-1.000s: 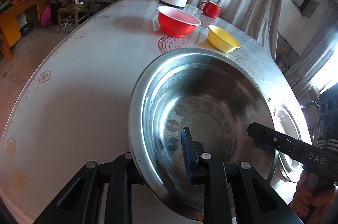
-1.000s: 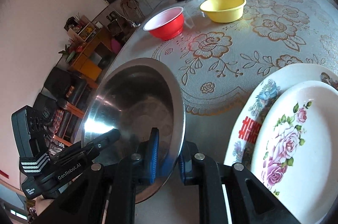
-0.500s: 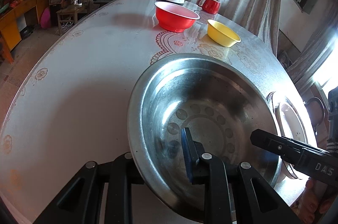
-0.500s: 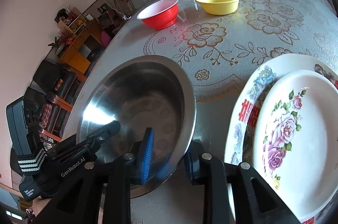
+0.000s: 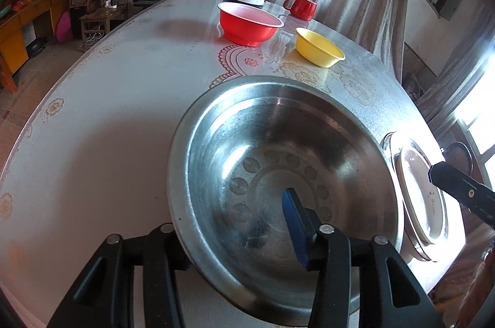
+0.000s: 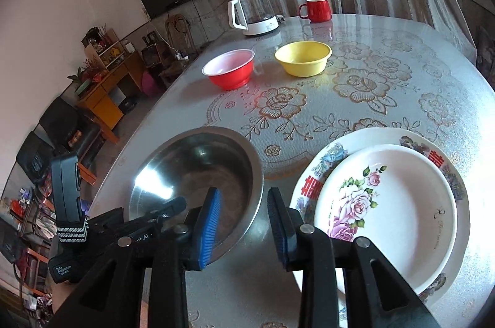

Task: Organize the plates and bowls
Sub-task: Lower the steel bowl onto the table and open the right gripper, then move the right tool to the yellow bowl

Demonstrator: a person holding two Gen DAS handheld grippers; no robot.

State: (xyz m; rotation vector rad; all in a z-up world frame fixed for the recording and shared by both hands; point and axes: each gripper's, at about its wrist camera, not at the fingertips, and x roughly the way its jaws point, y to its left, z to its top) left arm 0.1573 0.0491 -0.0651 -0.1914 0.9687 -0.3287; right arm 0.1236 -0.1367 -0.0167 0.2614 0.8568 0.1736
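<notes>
A wide steel bowl (image 5: 278, 161) (image 6: 198, 170) rests on the table near its front edge. My left gripper (image 5: 229, 213) straddles the bowl's near rim, one finger outside and the blue pad (image 5: 294, 219) inside. Its jaws are opening and neither pad presses the metal. My right gripper (image 6: 243, 195) hangs above the bowl's right rim; its jaws are also opening, with nothing gripped. Right of it a small rose-patterned plate (image 6: 389, 216) lies stacked on a larger patterned plate (image 6: 371, 136). A red bowl (image 6: 230, 71) and a yellow bowl (image 6: 303, 57) stand farther back.
A glass kettle (image 6: 253, 12) and a red mug (image 6: 317, 9) stand at the far end of the table (image 6: 402, 65), in front of curtains. The table's left edge drops off to chairs and cabinets. A lace-patterned cloth covers the table's middle.
Both grippers were shut on the steel bowl's rim and have let go. The bowl has settled flat on the table. My right gripper has drawn back and risen.
</notes>
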